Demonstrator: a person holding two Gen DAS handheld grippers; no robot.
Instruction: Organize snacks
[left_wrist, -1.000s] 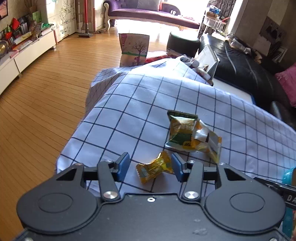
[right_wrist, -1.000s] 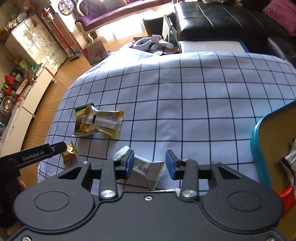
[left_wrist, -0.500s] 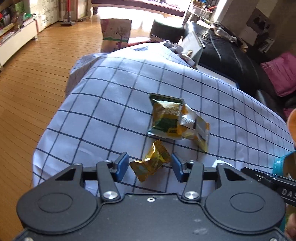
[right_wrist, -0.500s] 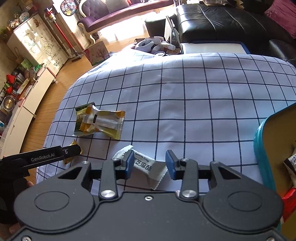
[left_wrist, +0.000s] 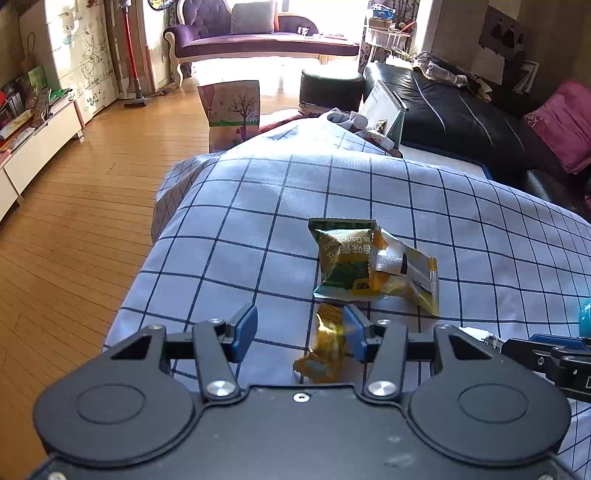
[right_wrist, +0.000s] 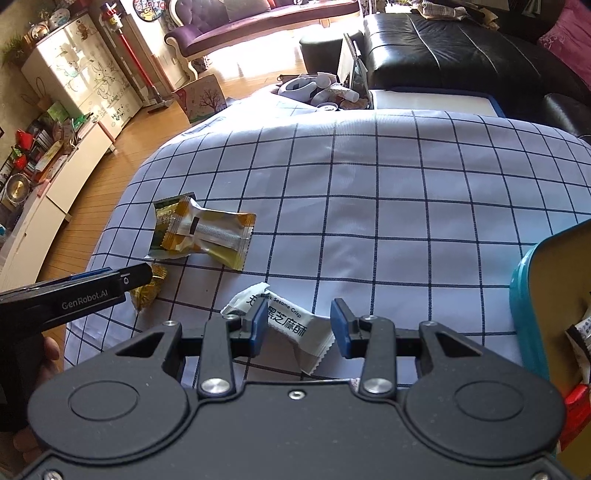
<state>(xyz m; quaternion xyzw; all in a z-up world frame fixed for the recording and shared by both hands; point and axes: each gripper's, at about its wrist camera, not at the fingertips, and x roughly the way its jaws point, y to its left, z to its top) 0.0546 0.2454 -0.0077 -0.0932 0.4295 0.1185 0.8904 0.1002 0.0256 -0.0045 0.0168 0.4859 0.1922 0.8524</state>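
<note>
On the blue-and-white checked cloth (left_wrist: 258, 206): four loose snacks.

Left gripper (left_wrist: 299, 325): tilted down over the near edge of the cloth. Jaws apart, not squeezing anything. Between them, far over to the right side, a small gold candy (left_wrist: 325, 347) in a crinkly wrapper. Right by the blue pad of the right finger (left_wrist: 354, 332), partly hidden behind it. Touching or not: cannot tell. Lots of bare cloth between the candy and the left finger.

Just past the candy, a green garlic-pea packet (left_wrist: 343, 262), flat on the cloth. On top of its right side, a yellow-and-silver packet (left_wrist: 406, 273), leaning across it.

Right gripper (right_wrist: 299, 325): also tilted down, close to the left one. Jaws apart here too. Between them, a white Black Sesame Crisp packet (right_wrist: 295, 328), lying on the cloth at a slant. One end of it hidden behind the left blue pad, the other end just short of the right pad. Not clamped.

To the right of that, at the edge of the cloth, a teal tin (right_wrist: 524, 280) with a tan inside. Some snack packets already in it, only partly seen.

At the far left of the right wrist view, part of a person's hand (right_wrist: 48, 354) around the black handle of the left gripper.
</note>
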